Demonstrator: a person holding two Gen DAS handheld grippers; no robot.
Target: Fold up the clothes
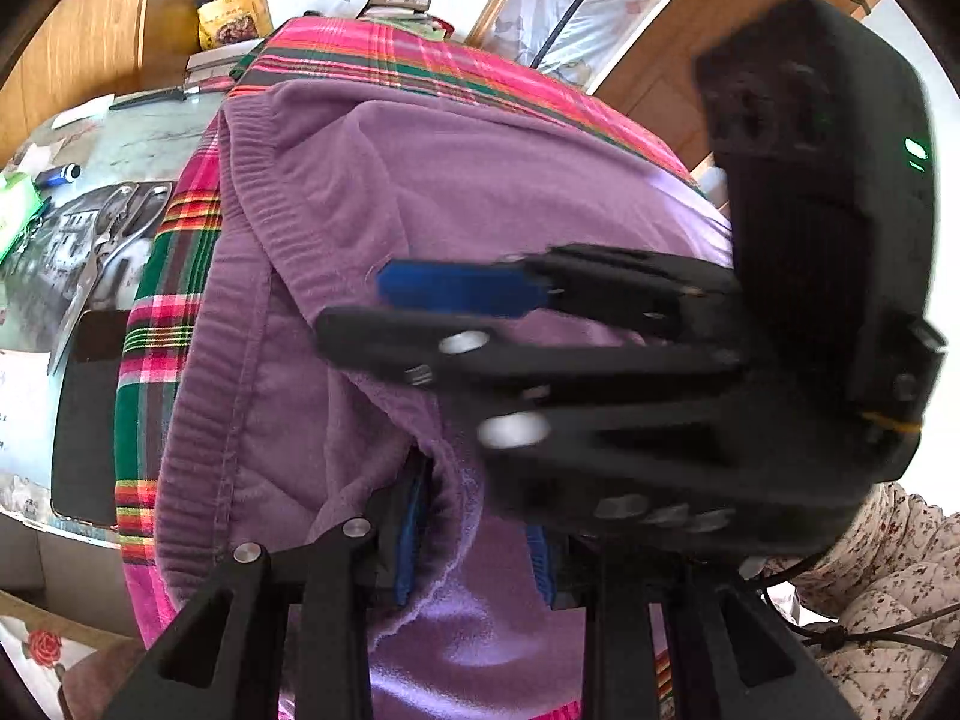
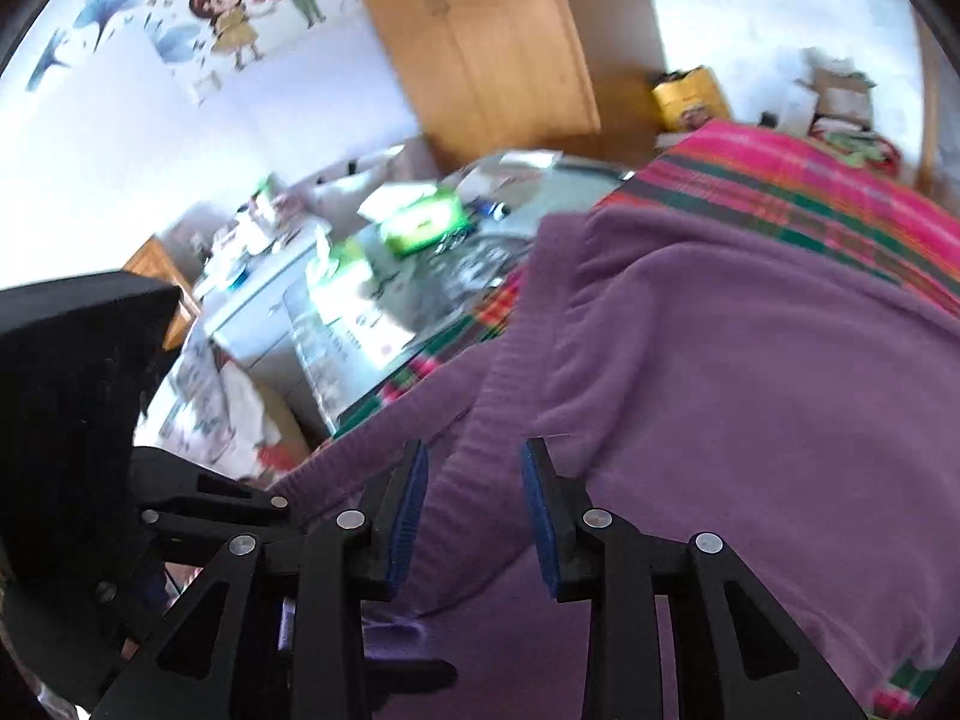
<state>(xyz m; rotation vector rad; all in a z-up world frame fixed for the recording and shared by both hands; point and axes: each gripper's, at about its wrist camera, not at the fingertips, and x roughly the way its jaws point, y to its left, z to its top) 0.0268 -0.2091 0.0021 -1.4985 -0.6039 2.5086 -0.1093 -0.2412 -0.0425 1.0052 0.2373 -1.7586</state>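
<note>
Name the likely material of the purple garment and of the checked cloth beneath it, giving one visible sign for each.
Purple garment: probably fleece, matte and fuzzy, with a ribbed knit hem. Checked cloth: apparently a flat woven fabric, perhaps cotton, smooth with crisp pink, green and orange stripes; the fibre cannot be confirmed.

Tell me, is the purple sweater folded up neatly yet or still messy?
Still messy. The purple sweater lies bunched on the plaid cloth, with its ribbed hem flopped over in loose wrinkles.

Sweater point(image 1: 420, 180) on blanket point(image 1: 384, 54) — scissors point(image 1: 114, 240) left.
</note>
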